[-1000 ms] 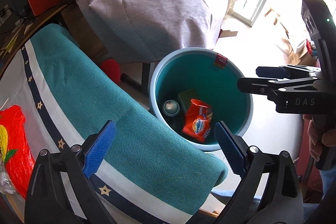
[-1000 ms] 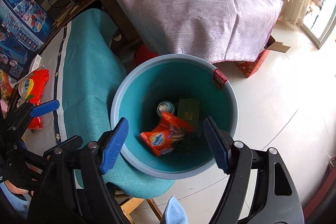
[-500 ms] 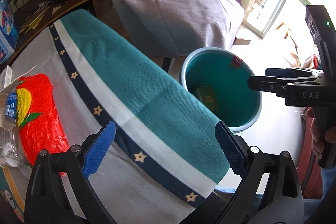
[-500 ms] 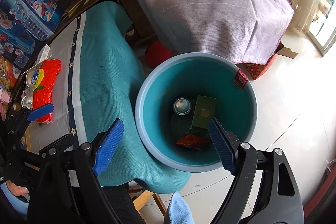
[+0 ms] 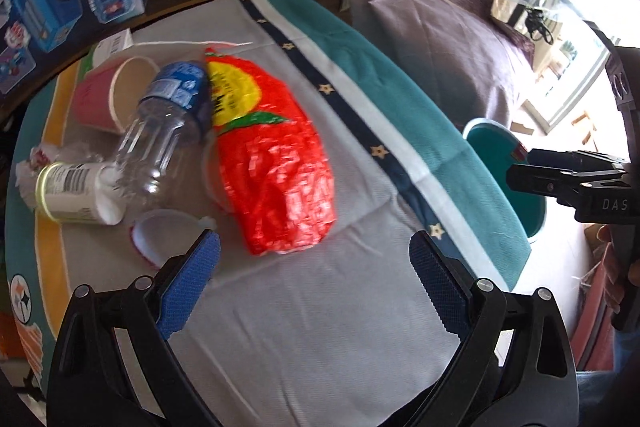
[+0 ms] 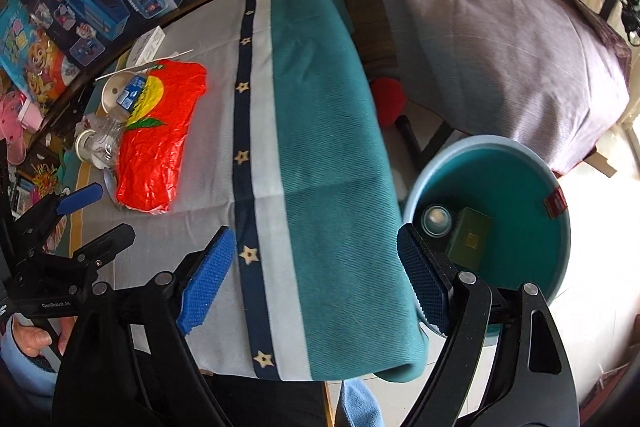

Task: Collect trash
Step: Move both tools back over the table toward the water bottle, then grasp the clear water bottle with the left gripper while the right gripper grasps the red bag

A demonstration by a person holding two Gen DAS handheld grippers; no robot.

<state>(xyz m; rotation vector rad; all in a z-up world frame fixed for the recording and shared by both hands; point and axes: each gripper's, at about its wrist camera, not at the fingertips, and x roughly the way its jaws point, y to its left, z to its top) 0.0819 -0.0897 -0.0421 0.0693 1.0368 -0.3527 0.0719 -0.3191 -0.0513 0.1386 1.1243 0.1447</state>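
Blue pads on both sets of fingers stand wide apart with nothing between them. Nearest to us, under the left gripper [image 5: 314,277], lies bare grey cloth on the surface [image 5: 320,327]. Just beyond its fingers [image 5: 188,281] is the red wrapper [image 5: 276,163], the closest piece of trash, lying flat with its long axis running away from us and tilted a little left. Left of it we note a clear bottle [image 5: 160,131] on its side, a white can [image 5: 76,193], a paper cup [image 5: 108,93] and a small lid [image 5: 160,233].

The right gripper [image 6: 316,277] hangs over the cloth's teal edge, with the wrapper well off to its left; the left hand is plainly nearer. The bin [image 6: 516,163] stands on the floor beside the surface, to the right. We judge a grip across the wrapper's narrow width comes next.
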